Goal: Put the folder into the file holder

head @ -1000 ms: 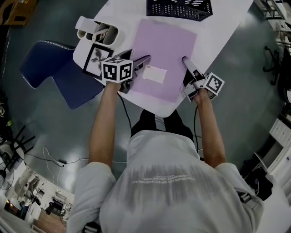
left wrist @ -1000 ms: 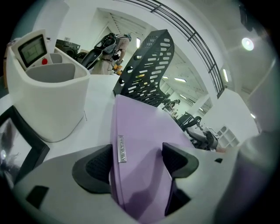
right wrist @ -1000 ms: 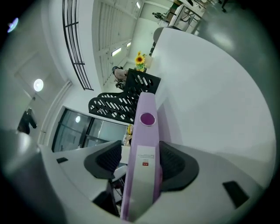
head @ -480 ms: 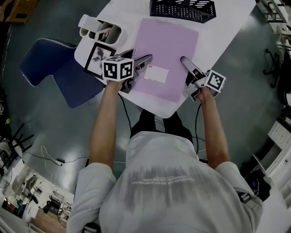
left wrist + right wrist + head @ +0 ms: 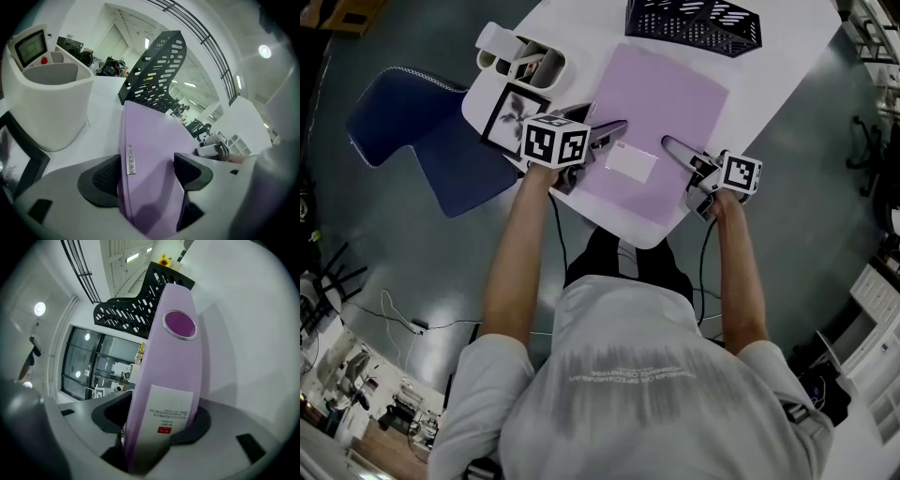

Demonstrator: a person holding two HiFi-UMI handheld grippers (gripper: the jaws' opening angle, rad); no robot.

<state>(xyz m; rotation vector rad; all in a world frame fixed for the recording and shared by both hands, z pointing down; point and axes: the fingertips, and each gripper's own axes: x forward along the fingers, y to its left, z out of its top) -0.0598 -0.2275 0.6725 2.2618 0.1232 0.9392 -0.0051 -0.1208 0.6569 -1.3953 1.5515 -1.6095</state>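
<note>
Purple folder (image 5: 670,98) sits between the left gripper's (image 5: 614,130) spread jaws and the right gripper's (image 5: 669,145) just-closing jaws, both forearms outstretched.

The head view looks steeply down from above the person onto the table (image 5: 591,47), far enough off to take in its whole near end. Each gripper view rides low and close behind its own jaws and looks forward along them, the right one rolled sideways. All three share the folder (image 5: 670,103) between the jaws and the file holder (image 5: 694,23) ahead.
</note>
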